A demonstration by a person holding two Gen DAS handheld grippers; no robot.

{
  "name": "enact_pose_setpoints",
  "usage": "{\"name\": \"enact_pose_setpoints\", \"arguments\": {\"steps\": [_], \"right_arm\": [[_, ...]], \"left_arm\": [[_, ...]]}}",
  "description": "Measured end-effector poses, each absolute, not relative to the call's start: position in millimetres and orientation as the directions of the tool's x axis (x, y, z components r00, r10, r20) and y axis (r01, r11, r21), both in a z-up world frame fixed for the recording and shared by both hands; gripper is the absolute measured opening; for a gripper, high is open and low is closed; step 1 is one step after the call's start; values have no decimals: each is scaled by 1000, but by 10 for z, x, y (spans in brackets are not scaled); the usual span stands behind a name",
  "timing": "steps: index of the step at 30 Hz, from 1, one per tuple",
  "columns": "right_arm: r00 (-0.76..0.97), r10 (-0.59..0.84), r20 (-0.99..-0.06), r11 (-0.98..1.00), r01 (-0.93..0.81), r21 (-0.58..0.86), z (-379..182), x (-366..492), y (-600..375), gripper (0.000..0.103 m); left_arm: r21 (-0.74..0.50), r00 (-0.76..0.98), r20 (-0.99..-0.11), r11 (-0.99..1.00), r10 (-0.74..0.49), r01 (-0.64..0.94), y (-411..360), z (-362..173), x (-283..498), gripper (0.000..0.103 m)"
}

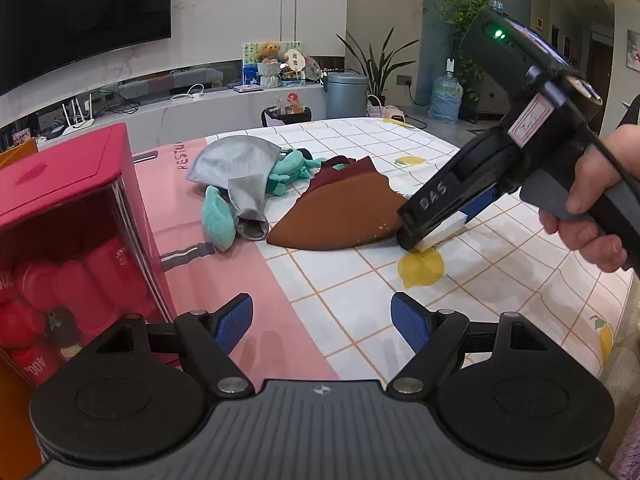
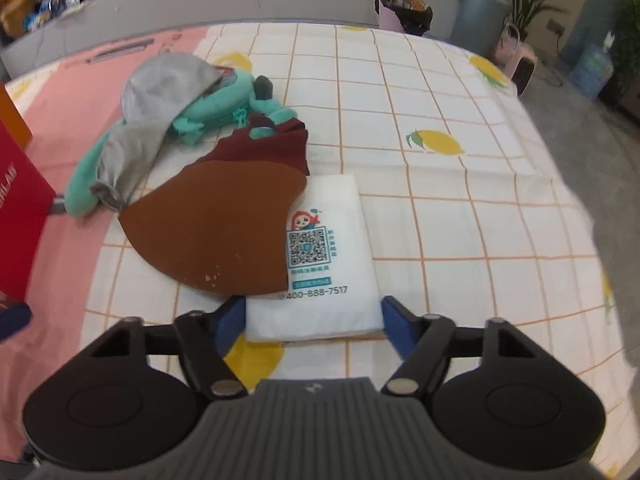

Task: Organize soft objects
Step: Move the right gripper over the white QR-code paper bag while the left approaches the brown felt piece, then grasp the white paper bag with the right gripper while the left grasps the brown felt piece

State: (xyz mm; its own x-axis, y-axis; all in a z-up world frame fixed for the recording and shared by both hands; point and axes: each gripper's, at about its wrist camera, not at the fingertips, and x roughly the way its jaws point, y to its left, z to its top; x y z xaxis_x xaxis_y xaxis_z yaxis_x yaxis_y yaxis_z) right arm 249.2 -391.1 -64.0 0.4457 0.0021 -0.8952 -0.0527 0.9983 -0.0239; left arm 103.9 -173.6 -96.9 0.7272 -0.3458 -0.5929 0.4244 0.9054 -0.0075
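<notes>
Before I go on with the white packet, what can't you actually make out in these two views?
- Right gripper pads on the white packet: right wrist view leaves contact unclear.
- Packet's left part: hidden under the brown cloth.
- In the left wrist view the right gripper body hides nearly all the packet.
- Teal plush: partly buried under the grey cloth.
- Red box: cut off by the frame edge.

We see our left gripper (image 1: 322,320) hanging wide-jawed above a lemon-print tablecloth (image 1: 500,272), while our right gripper (image 1: 416,242) touches down beside a brown cloth (image 1: 340,216) and a red box (image 1: 68,216).
</notes>
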Motion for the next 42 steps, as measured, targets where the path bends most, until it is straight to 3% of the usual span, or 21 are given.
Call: {"name": "enact_pose_setpoints", "arguments": {"steps": [8, 13, 16, 19, 24, 35, 42], "right_arm": [[324, -11, -946, 1000, -23, -20, -599, 2011, -4192, 71], [313, -60, -948, 998, 18, -57, -610, 1920, -4310, 81], [358, -90, -929, 991, -58, -119, -620, 1975, -4206, 85], [386, -87, -919, 983, -118, -143, -611, 1994, -4114, 82], [387, -65, -920, 987, -110, -116, -581, 1963, -4158, 67], [398, -66, -915, 984, -128, -126, -576, 1921, -4153, 66], [407, -37, -912, 987, -128, -98, -579, 1916, -4176, 66]], "left_arm": [[7, 748, -564, 903, -350, 429, -1681, -914, 949, 92], [17, 740, -572, 897, -354, 442, -1732, -925, 937, 92], [37, 741, -570, 890, -354, 454, -1779, -939, 935, 92], [42, 738, -576, 889, -351, 456, -1838, -950, 956, 92], [32, 740, -581, 900, -338, 435, -1927, -981, 1108, 92], [-67, 721, -603, 922, -343, 382, -2245, -880, 1747, 97], [75, 682, -670, 888, -292, 453, -2588, -1001, 2130, 97]]}}
